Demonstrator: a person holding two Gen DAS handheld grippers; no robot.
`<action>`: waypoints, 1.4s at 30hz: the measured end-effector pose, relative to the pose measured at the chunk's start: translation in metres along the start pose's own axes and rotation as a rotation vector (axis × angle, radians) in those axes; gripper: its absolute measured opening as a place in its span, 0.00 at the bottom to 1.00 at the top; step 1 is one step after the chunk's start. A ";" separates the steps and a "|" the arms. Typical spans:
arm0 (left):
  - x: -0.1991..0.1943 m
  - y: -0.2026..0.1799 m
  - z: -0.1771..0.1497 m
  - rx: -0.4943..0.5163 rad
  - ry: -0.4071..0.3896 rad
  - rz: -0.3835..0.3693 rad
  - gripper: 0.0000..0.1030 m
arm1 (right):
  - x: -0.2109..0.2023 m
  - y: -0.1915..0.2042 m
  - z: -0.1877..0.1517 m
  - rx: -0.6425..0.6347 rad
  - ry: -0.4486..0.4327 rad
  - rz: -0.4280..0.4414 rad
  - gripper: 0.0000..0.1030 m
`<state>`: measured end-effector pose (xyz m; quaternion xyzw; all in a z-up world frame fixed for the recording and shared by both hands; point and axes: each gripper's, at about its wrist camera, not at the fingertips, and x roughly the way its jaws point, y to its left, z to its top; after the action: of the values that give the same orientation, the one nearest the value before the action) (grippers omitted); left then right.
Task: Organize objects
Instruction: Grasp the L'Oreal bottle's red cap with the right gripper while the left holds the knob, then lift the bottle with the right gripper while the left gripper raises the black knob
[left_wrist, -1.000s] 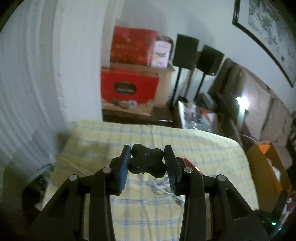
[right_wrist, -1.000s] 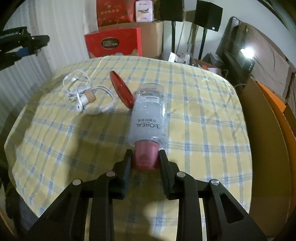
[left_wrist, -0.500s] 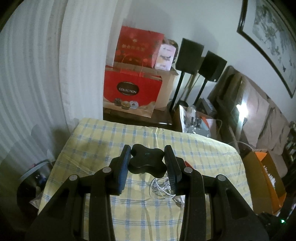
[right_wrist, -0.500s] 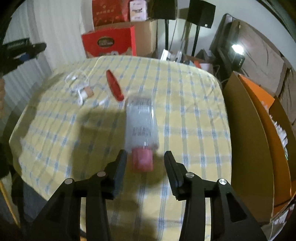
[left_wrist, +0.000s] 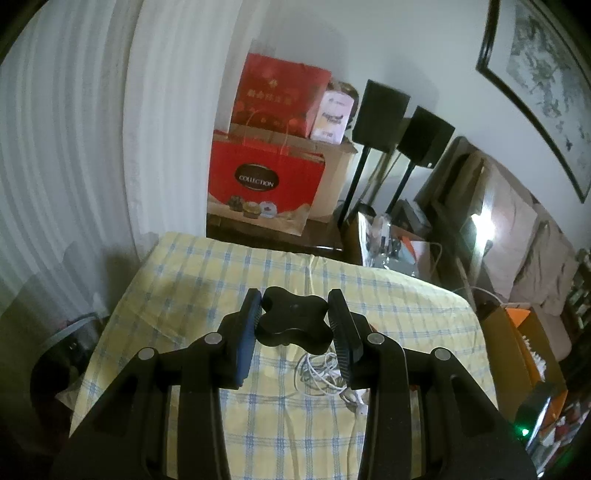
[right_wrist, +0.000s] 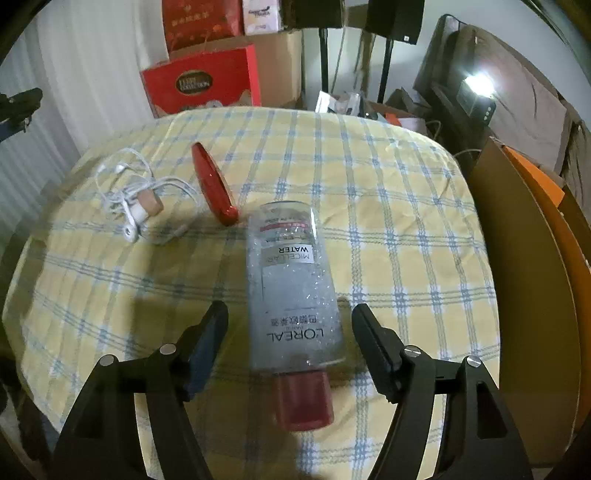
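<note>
Our right gripper (right_wrist: 290, 345) has just been opening; its jaws stand wide around the "L'OREAL MICELLAR WATER" bottle (right_wrist: 291, 291) lying mid-table (right_wrist: 406, 206). Our left gripper (left_wrist: 294, 325) clamps 1 black knob (left_wrist: 293, 323).

The tabletop (right_wrist: 388, 229) wore a pale yellow cloth checked with blue and white lines. On it lay a clear bottle (right_wrist: 291, 295) with a white label in black lettering, a thin red stripe and a dark red cap (right_wrist: 304, 400). A glossy red case (right_wrist: 214, 184) lay near white earphones (right_wrist: 129, 192) with a tan cork-coloured piece (right_wrist: 149, 202). The left tongs (left_wrist: 293, 323) were black with a blue pad, around a black lobed knob (left_wrist: 291, 321). The right tongs (right_wrist: 290, 349) were black too. Behind stood a red gift bag (left_wrist: 262, 181) with a dark oval emblem.
</note>
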<state>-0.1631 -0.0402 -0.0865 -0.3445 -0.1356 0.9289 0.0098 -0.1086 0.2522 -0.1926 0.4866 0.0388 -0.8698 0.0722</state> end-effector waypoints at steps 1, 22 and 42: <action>-0.001 0.001 -0.001 0.000 -0.001 0.001 0.33 | -0.001 0.002 -0.001 -0.012 -0.018 -0.013 0.53; -0.005 -0.049 -0.010 0.115 -0.021 0.049 0.33 | -0.075 -0.024 -0.013 -0.025 -0.214 0.090 0.46; -0.020 -0.118 -0.019 0.200 -0.057 0.058 0.33 | -0.148 -0.083 -0.008 -0.013 -0.419 0.076 0.46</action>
<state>-0.1452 0.0757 -0.0571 -0.3193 -0.0325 0.9470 0.0132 -0.0392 0.3484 -0.0714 0.2959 0.0103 -0.9483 0.1144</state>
